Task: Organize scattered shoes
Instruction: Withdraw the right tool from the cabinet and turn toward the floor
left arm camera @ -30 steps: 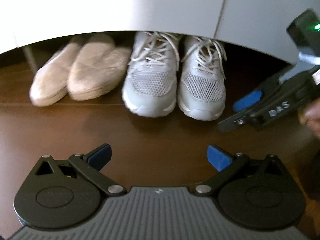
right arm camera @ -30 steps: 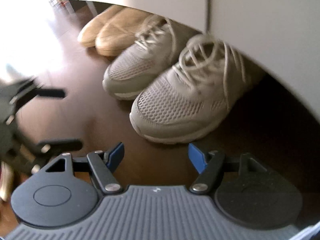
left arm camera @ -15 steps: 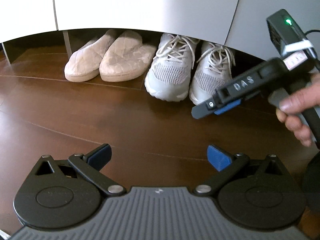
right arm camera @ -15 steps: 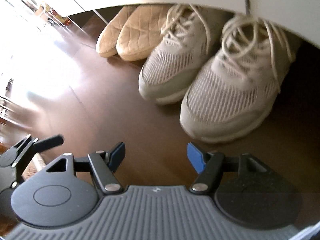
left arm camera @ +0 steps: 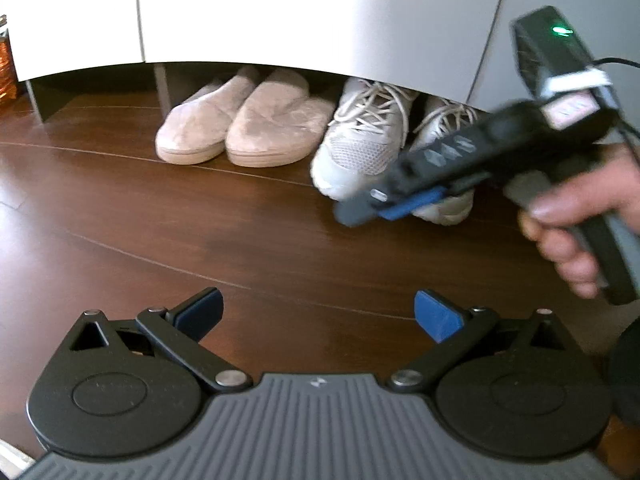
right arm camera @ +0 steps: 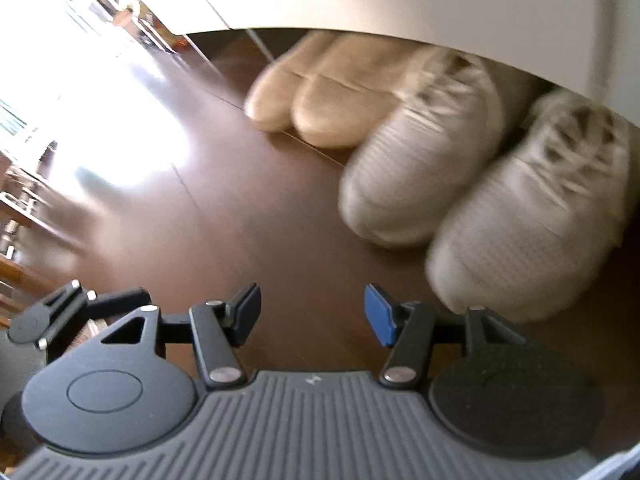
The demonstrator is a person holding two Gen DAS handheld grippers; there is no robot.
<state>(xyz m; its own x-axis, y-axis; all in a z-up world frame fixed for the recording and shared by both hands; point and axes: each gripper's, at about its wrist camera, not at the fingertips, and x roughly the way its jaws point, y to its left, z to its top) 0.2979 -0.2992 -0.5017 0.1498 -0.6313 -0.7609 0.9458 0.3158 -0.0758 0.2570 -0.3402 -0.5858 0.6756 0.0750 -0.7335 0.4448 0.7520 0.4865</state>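
Under the white cabinet (left arm camera: 280,12), tucked toes-out at its lower edge, stand two pairs of shoes in one row: the beige slippers (left arm camera: 240,128) and, just beside them, the grey lace-up sneakers (left arm camera: 360,148). Each pair stands side by side, heels in the shadow beneath the cabinet, toes poking onto the dark wooden floor (left arm camera: 160,220). Judging by how neatly they line up, I take the placing of these four as done; I see no stray shoe on the floor in front of the cabinet in either view.

My right gripper (right arm camera: 312,314) hovers over the floor just in front of the sneaker toes, angled down, its blue pads apart with bare floor between them and nothing held. From my left camera I see it side-on, crossing in front of the sneaker nearer it, my hand (left arm camera: 580,232) wrapped around its handle. My left gripper (left arm camera: 316,312) hangs farther out from the cabinet, its jaws spread wide and likewise empty.

So I judge this a moment between steps: both claws are free after the row is set. Next I would need to look away from the cabinet for any remaining loose shoe, and if one turns up, grip it by the collar or heel and bring it to the free end of the row beside the slippers.
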